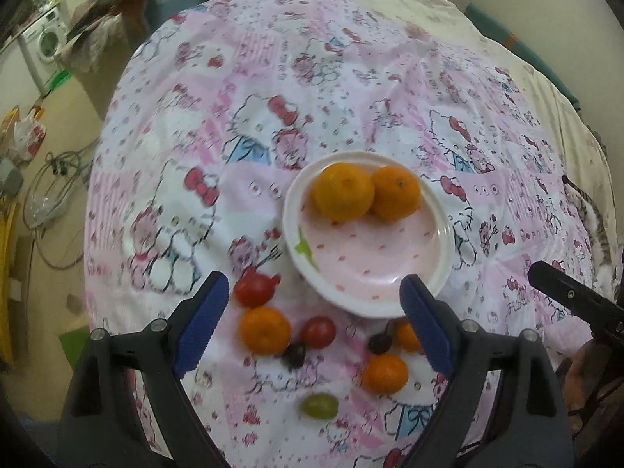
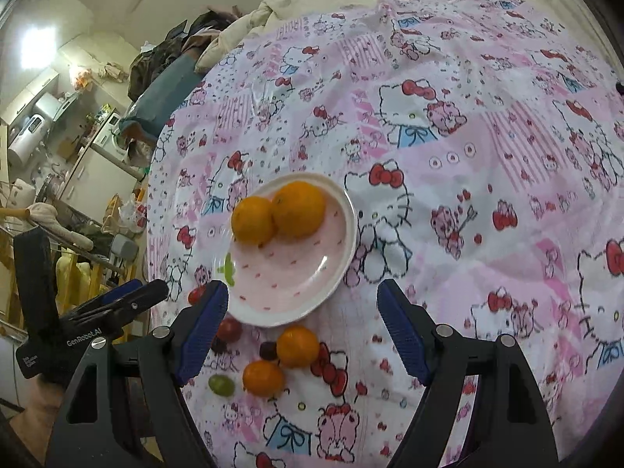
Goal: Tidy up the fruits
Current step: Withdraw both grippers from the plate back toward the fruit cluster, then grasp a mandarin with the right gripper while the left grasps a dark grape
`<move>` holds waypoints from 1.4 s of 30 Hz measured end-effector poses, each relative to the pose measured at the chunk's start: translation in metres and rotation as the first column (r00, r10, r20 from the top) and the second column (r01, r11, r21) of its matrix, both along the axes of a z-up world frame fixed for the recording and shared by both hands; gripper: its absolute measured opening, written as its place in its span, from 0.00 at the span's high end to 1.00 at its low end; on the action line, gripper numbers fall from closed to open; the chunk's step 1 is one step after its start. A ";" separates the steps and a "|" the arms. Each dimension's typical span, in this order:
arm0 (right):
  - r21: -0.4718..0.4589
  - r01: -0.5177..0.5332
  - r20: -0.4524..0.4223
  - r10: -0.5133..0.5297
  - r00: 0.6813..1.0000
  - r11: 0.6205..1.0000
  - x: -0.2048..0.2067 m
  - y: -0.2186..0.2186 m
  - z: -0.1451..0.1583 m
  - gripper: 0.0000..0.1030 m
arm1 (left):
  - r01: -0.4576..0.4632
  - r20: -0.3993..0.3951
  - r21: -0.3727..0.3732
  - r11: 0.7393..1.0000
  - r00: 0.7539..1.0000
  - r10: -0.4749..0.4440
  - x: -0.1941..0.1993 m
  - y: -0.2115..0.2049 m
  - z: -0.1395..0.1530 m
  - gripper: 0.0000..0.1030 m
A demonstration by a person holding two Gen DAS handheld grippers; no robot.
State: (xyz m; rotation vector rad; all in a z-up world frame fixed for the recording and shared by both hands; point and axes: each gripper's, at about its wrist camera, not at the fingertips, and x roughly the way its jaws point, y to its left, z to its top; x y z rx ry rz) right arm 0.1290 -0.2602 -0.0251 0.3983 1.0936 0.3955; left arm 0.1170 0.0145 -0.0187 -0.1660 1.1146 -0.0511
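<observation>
A pink plate point(image 1: 374, 265) point(image 2: 296, 277) with a white rim holds two oranges point(image 1: 343, 191) point(image 2: 298, 208) at its far side. On the cloth in front of it lie small oranges point(image 1: 264, 329) point(image 2: 297, 345), red tomatoes point(image 1: 252, 290) point(image 2: 230, 329), dark grapes point(image 1: 294, 355) point(image 2: 268, 350) and a green grape point(image 1: 319, 405) point(image 2: 221, 385). My left gripper point(image 1: 314, 292) is open and empty above the loose fruit. My right gripper point(image 2: 302, 300) is open and empty over the plate's near edge.
The fruit lies on a pink cartoon-print cloth point(image 1: 234, 136) point(image 2: 487, 195) spread over a bed. The cloth's left edge drops to a cluttered floor point(image 1: 43, 179). A washing machine point(image 1: 43, 41) stands far left. A striped cat point(image 1: 592, 222) lies at the right edge.
</observation>
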 end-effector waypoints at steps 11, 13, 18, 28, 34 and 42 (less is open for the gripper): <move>0.015 -0.015 -0.050 0.016 0.999 1.000 -0.024 0.007 -0.014 0.21 | -0.066 0.011 0.013 0.998 0.998 0.066 -0.037 0.017 0.003 0.15; 0.020 -0.017 -0.060 0.018 0.998 1.000 -0.026 0.008 -0.017 0.21 | -0.063 0.009 0.019 0.998 0.998 0.063 -0.041 0.016 0.002 0.15; 0.026 -0.016 -0.091 0.018 0.996 1.000 -0.027 0.009 -0.027 0.21 | -0.103 0.012 0.050 0.993 0.995 0.103 -0.044 0.021 -0.003 0.15; 0.036 -0.018 -0.222 0.026 0.975 0.999 -0.017 0.017 -0.061 0.25 | -0.166 -0.013 0.064 0.984 0.986 0.167 -0.038 0.033 -0.016 0.15; 0.029 -0.078 -0.272 0.083 0.959 0.997 -0.010 0.042 -0.081 0.37 | -0.191 -0.039 0.029 0.981 0.981 0.192 -0.037 0.037 -0.019 0.15; -0.046 -0.120 -0.332 0.099 0.938 0.992 -0.001 0.067 -0.105 0.56 | -0.202 -0.057 0.013 0.979 0.978 0.203 -0.036 0.046 -0.022 0.15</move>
